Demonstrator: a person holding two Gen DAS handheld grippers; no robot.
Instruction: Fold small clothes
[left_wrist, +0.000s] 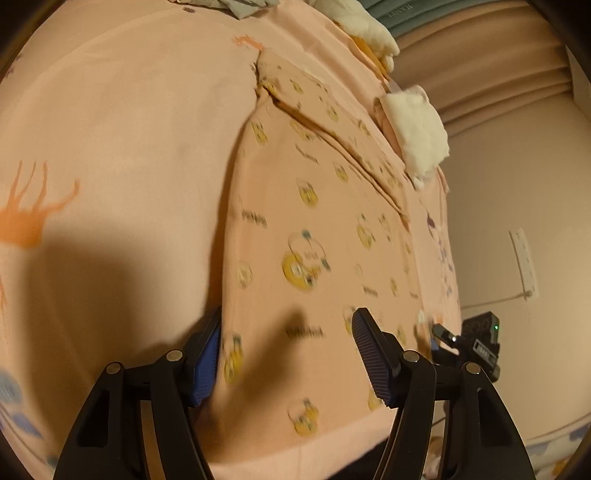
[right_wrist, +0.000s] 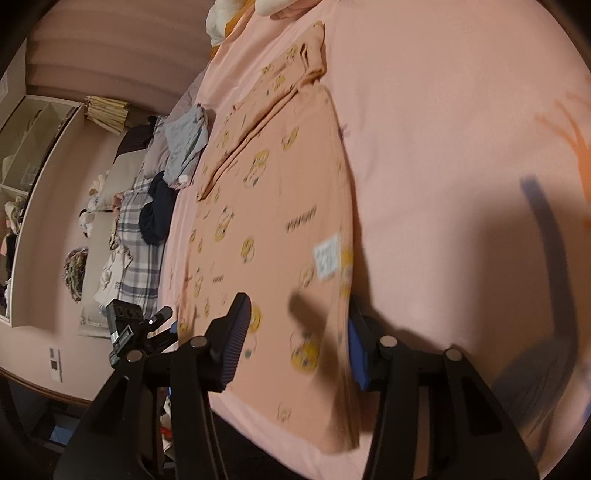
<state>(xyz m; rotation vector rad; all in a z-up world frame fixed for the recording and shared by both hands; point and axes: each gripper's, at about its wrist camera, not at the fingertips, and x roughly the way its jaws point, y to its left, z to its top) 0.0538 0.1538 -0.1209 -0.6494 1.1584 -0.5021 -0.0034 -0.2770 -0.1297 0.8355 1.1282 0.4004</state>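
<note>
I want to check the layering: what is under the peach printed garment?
The peach printed garment lies on the pink bedsheet. Whatever else sits beneath it is covered.

A home bedroom is shown. A bed (right_wrist: 443, 110) covered by a pink printed sheet fills both views. Loose clothes (right_wrist: 184, 144) and a plaid blanket (right_wrist: 138, 258) are heaped along its far edge. Drawn curtains (left_wrist: 491, 66), a wall outlet (left_wrist: 522, 258) and open shelving (right_wrist: 26, 147) are seen beyond.
</note>
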